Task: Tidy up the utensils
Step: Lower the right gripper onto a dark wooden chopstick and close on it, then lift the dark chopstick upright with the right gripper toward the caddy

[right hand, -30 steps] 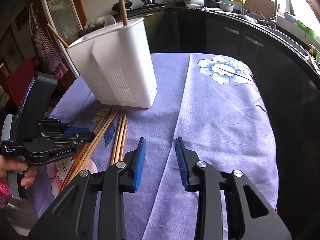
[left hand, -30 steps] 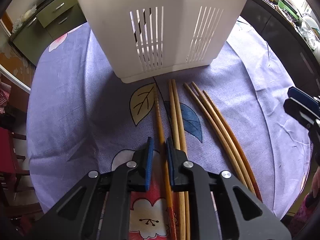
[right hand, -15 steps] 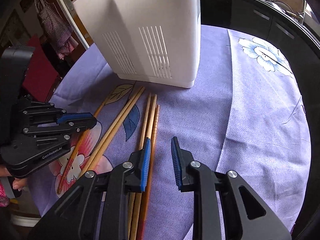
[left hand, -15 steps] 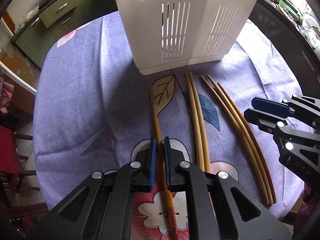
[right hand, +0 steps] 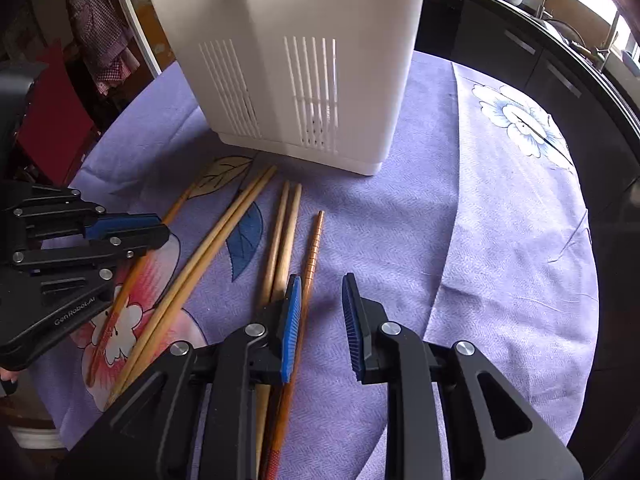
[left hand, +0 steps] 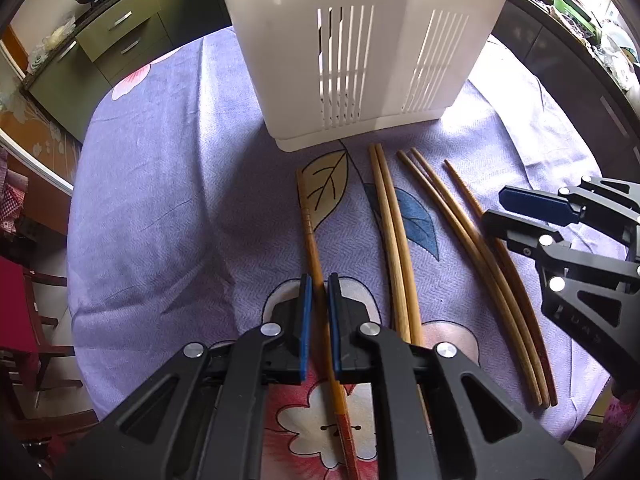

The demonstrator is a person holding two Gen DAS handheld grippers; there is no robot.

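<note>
Several wooden chopsticks lie on the purple flowered cloth in front of a white slotted utensil holder (left hand: 360,48), which also shows in the right wrist view (right hand: 296,64). My left gripper (left hand: 318,292) is shut on the leftmost orange chopstick (left hand: 310,232), low at the cloth. My right gripper (right hand: 318,296) is open around a dark ridged chopstick (right hand: 314,240) that lies against its left finger. A pale pair (left hand: 394,236) and a curved brown pair (left hand: 460,236) lie between the two grippers.
The table's rounded edge (right hand: 588,280) falls off to the right, with dark kitchen cabinets (right hand: 520,52) beyond. A red chair (left hand: 16,312) stands left of the table. Green cabinets (left hand: 120,36) are at the back left.
My left gripper has closed on the orange chopstick. My right gripper has come down and forward to the ridged chopstick at the right, which now lies apart from the brown pair.
</note>
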